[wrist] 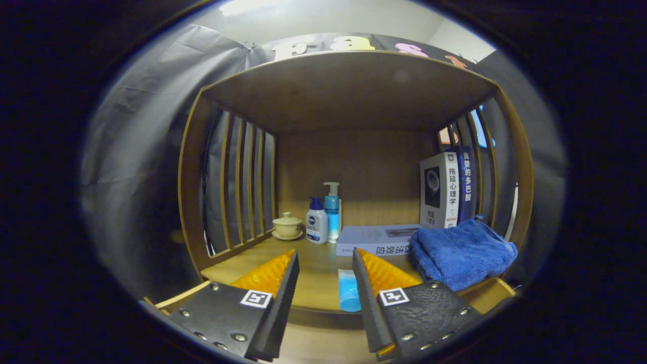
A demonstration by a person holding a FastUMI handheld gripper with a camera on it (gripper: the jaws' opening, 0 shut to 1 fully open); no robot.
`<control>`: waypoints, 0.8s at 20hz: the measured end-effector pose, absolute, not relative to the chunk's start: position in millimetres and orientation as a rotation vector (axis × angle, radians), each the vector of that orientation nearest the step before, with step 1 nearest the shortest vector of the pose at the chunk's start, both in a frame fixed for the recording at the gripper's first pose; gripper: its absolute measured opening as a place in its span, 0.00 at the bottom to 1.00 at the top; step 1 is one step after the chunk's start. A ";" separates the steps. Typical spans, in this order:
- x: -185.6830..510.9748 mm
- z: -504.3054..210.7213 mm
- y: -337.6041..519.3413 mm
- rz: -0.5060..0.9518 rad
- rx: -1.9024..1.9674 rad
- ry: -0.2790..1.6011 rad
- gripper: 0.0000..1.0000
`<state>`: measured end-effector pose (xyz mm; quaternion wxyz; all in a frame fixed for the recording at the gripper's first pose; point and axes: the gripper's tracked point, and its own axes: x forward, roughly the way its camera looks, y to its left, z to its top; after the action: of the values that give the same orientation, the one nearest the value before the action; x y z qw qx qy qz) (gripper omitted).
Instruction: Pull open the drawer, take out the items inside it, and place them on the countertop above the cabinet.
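Observation:
My gripper (325,263) is open, its two fingers spread above the front of the wooden countertop (313,283) of the cabinet. A small blue tube (349,289) lies flat on the countertop's front edge, just ahead of the fingers and close to the right finger; neither finger touches it. Below the countertop's edge a strip of wood (323,344) shows between the fingers; I cannot tell whether it is the drawer. Nothing is held.
On the countertop stand a lidded cream cup (287,226), a white and blue bottle (316,221) and a blue pump bottle (332,210). A flat book (376,240), a folded blue towel (460,253) and upright books (447,189) sit right. A shelf roof and slatted sides enclose the space.

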<state>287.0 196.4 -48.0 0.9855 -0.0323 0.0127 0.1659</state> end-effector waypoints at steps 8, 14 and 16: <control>285.6 -45.3 196.3 0.335 -0.065 0.011 0.63; 279.2 -35.3 197.6 0.342 -0.063 -0.046 0.63; 277.5 -32.1 193.6 0.330 -0.064 -0.062 0.63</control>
<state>277.5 193.6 -32.1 0.9854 -0.0317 -0.0308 0.1642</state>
